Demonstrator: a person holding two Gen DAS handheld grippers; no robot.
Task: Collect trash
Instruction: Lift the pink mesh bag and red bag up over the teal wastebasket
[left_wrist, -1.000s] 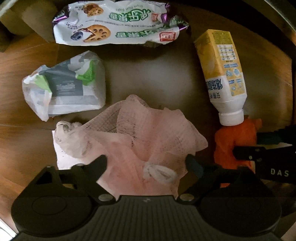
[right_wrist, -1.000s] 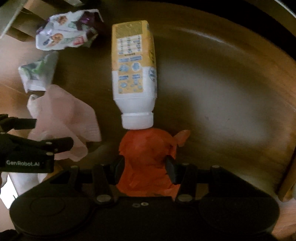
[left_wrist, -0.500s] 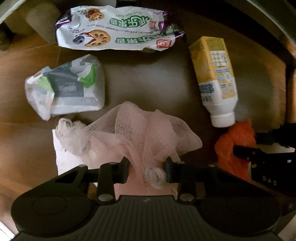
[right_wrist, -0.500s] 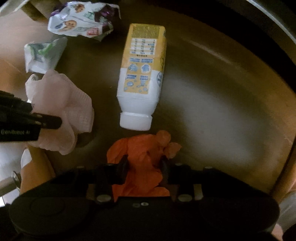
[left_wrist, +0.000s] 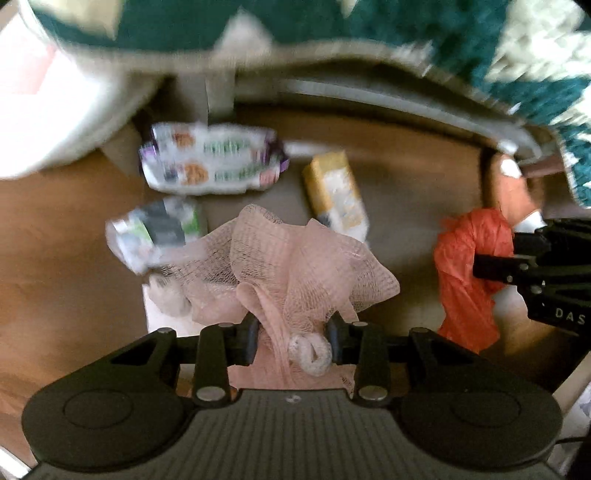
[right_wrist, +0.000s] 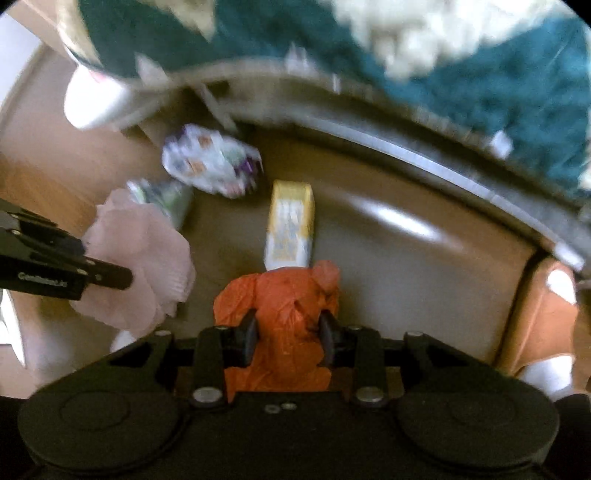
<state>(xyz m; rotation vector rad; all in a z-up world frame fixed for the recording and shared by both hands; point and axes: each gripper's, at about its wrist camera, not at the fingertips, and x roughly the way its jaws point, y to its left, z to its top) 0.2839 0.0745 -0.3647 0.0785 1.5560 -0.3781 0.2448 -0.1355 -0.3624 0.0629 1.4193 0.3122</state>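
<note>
Lifting both bits of trash up off the floor now.
Left claw (left_wrist: 291, 338) squeezes the net (left_wrist: 295, 258) — right claw (right_wrist: 288, 334) squeezes the orange bag (right_wrist: 284, 306).

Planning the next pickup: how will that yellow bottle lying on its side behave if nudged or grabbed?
The bottle looks rigid, so it should hold its shape. Lying flat, with flat-looking sides, it would probably slide rather than roll. It may be light if empty; the contents cannot be seen.

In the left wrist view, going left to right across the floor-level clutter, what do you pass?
Crumpled green-and-grey wrapper → pink mesh cloth held by the left gripper → orange plastic bag → right gripper, entering from the right edge.
</note>
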